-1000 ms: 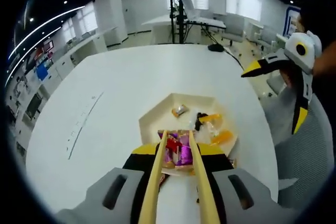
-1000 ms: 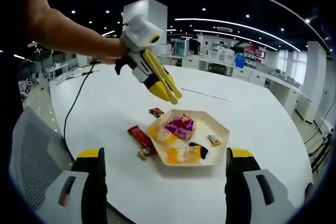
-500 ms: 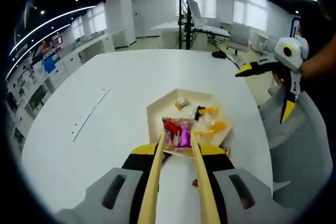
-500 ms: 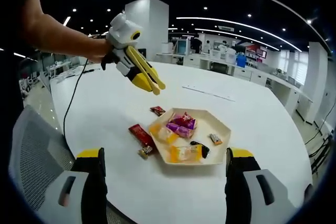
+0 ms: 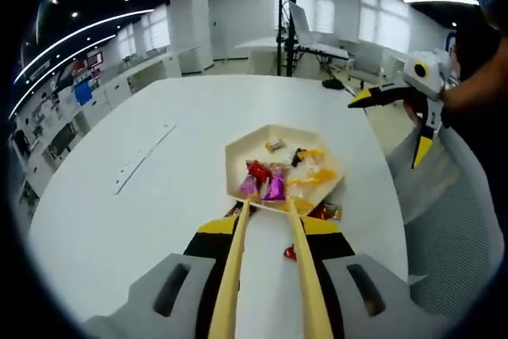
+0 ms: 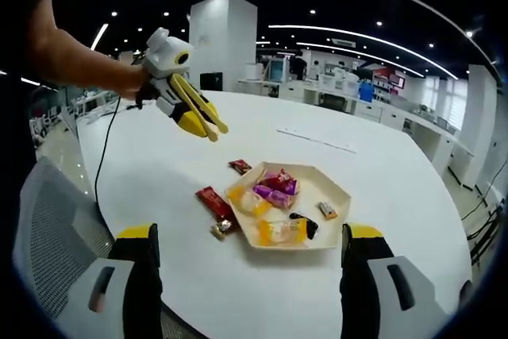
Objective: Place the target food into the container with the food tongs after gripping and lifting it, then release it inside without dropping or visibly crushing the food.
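Note:
A cream hexagonal tray (image 5: 236, 158) on the white table holds several wrapped snacks, among them a purple one (image 5: 275, 186), a red one (image 5: 257, 171) and orange ones (image 5: 313, 184). My left gripper (image 5: 267, 232) is shut on the wooden food tongs (image 5: 236, 260). The tong arms stand apart with nothing between them, and their tips sit at the tray's near rim. In the right gripper view the left gripper (image 6: 208, 126) hangs high, to the left of the tray (image 6: 337, 196). My right gripper (image 6: 249, 232) is wide open and holds nothing; it also hangs off the table's right side (image 5: 385, 132).
Outside the tray lie a long red packet (image 6: 213, 202), a small red packet (image 6: 238, 167) and a small candy (image 6: 218, 229). A grey mesh chair (image 5: 452, 220) stands by the table. A cable (image 6: 111, 156) runs across the table's far left. A person's arm (image 6: 75, 53) holds the left gripper.
My left gripper has drawn back and up from the tray with the tongs; the tips were over the purple snack and now end at the near rim. The right gripper stays open.

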### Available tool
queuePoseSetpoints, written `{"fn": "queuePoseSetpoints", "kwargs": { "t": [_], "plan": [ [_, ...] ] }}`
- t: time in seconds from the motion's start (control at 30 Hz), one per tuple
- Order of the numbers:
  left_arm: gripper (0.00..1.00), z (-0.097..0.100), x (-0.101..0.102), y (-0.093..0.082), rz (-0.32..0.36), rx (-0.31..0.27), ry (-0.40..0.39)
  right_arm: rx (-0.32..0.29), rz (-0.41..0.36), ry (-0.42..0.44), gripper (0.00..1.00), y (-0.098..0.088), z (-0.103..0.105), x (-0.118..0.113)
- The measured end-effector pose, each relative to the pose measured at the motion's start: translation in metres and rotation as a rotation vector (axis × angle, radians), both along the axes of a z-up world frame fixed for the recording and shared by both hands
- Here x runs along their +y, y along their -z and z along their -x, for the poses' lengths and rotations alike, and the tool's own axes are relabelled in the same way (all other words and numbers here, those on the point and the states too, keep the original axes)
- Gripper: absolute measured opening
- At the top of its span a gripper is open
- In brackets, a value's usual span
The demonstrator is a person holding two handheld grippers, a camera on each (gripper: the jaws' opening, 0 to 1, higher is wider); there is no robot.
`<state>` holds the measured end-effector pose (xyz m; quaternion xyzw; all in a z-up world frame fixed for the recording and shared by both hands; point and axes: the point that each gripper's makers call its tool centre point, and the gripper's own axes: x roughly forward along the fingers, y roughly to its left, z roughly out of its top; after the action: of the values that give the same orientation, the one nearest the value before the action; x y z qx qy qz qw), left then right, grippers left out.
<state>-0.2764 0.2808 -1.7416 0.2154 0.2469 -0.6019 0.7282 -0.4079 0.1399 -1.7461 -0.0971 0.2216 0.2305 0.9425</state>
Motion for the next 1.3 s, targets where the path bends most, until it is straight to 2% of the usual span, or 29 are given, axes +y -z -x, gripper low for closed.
{"fn": "queuePoseSetpoints", "kwargs": {
  "t": [0.4, 0.67, 0.97, 1.17, 1.3],
  "plan": [
    [0.25, 0.012, -0.002, 0.014, 0.002, 0.009, 0.029, 0.003, 0.002, 0.001, 0.93, 0.001, 0.0, 0.0],
    [0.25, 0.013, -0.001, 0.026, 0.019, 0.023, -0.004, 0.008, 0.004, -0.003, 0.93, 0.002, 0.0, 0.001],
    [0.25, 0.02, -0.005, 0.028, 0.041, 0.035, 0.011, 0.014, 0.006, -0.005, 0.93, 0.003, 0.001, 0.001],
    [0.25, 0.027, -0.011, 0.019, 0.083, 0.039, 0.051, 0.017, 0.009, -0.009, 0.93, 0.004, 0.001, 0.001],
    [0.25, 0.027, -0.007, 0.027, 0.058, 0.03, 0.061, 0.019, 0.011, -0.012, 0.93, 0.004, 0.002, 0.002]
  ]
}}
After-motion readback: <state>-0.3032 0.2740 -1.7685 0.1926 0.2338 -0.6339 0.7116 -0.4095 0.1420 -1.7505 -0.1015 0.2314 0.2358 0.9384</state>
